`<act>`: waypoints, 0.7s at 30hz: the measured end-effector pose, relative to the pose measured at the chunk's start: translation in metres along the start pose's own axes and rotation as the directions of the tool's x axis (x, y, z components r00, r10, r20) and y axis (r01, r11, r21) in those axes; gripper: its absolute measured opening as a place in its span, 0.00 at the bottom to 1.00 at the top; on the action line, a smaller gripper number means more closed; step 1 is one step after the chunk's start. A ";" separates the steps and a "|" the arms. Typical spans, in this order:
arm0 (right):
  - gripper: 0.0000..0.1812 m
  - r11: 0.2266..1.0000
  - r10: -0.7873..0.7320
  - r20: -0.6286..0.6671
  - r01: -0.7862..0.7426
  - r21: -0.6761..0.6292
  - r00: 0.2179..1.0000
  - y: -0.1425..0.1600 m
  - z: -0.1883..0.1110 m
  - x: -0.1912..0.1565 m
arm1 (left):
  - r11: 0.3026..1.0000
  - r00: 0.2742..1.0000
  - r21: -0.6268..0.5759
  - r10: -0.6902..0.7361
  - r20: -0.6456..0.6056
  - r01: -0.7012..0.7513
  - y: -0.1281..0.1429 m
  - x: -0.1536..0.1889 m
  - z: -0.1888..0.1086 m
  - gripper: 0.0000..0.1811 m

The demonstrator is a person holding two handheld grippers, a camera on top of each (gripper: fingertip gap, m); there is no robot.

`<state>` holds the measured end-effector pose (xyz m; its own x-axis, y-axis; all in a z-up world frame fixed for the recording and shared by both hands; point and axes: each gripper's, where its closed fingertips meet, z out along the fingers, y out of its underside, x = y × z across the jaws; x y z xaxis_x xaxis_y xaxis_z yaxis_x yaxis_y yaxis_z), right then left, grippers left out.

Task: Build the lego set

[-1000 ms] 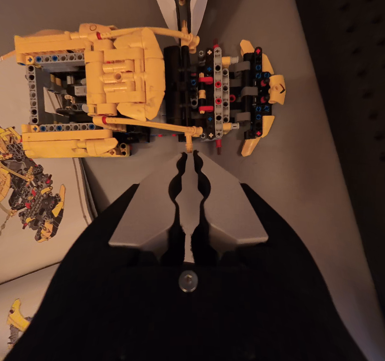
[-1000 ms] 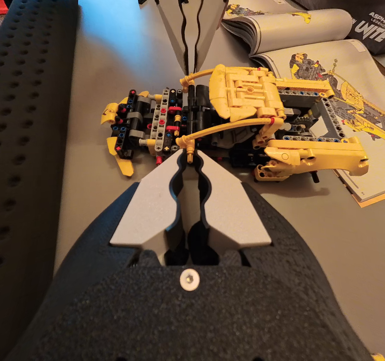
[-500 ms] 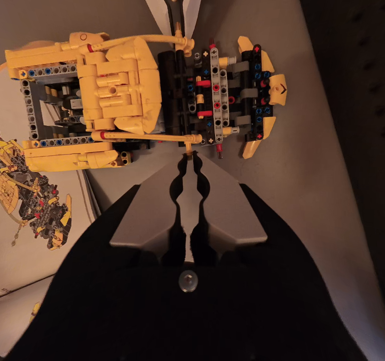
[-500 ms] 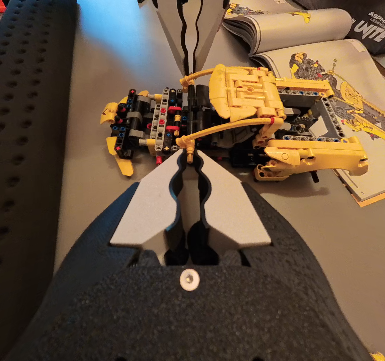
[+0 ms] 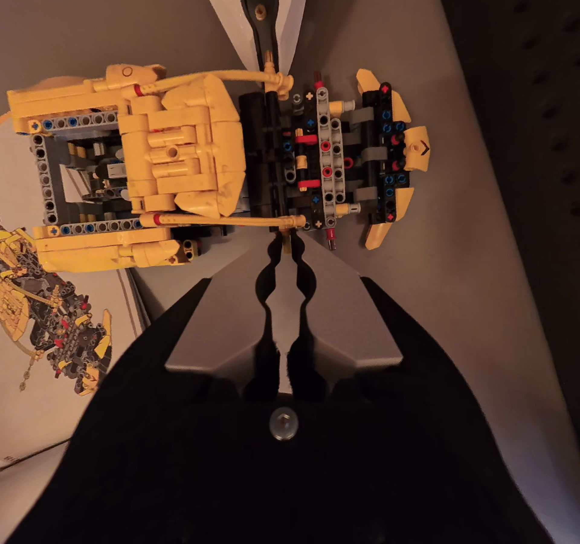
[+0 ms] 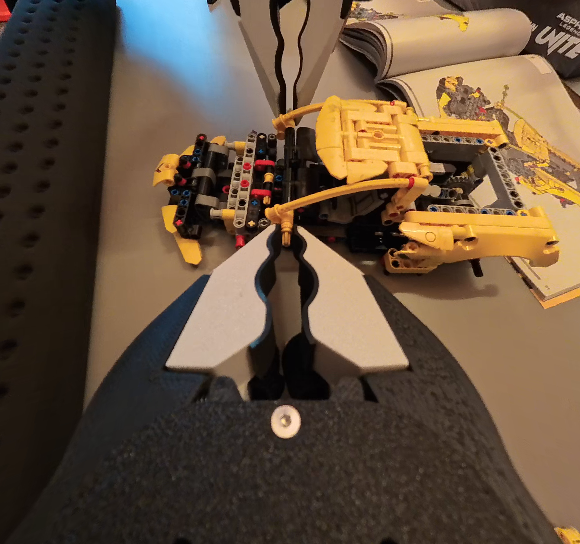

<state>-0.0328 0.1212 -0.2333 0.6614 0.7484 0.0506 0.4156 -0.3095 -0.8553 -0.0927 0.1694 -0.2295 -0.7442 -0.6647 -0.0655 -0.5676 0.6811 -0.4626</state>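
left gripper [image 5: 286, 244]: pinching yellow pin [image 5: 286, 245] | right gripper [image 6: 286, 240]: likewise, apparently

Each wrist camera looks forward along its own tool, close over the bench; facing opposite ways, both share the model [image 5: 201, 164] [image 6: 361, 183].

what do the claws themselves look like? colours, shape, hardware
Both match. The left claw and right claw each have two pale grey wedge-shaped fingers with wavy black inner pads, set in a textured black flared body with one silver hex screw. No cables or sleeves visible.
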 end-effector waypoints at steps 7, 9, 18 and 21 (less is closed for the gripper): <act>0.03 1.000 -0.016 -0.011 0.016 0.003 1.000 -0.001 0.001 0.000 | 0.992 0.997 0.102 -0.081 0.004 0.080 0.005 -0.001 -0.002 0.03; 0.03 1.000 -0.012 -0.006 0.012 0.003 1.000 -0.001 0.001 0.000 | 0.987 0.996 0.132 -0.093 0.005 0.092 0.005 -0.001 -0.002 0.03; 0.03 1.000 -0.010 0.003 0.010 0.000 1.000 -0.001 0.001 -0.001 | 0.994 1.000 0.109 0.003 0.027 -0.006 0.003 -0.001 -0.001 0.02; 0.03 1.000 -0.024 -0.003 0.024 -0.002 1.000 0.000 0.001 -0.001 | 0.995 0.999 0.102 0.023 0.024 -0.025 0.001 -0.001 -0.002 0.02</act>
<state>-0.0340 0.1209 -0.2336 0.6536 0.7534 0.0726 0.4325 -0.2930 -0.8527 -0.0930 0.1713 -0.2284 -0.7481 -0.6564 -0.0973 -0.5102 0.6627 -0.5482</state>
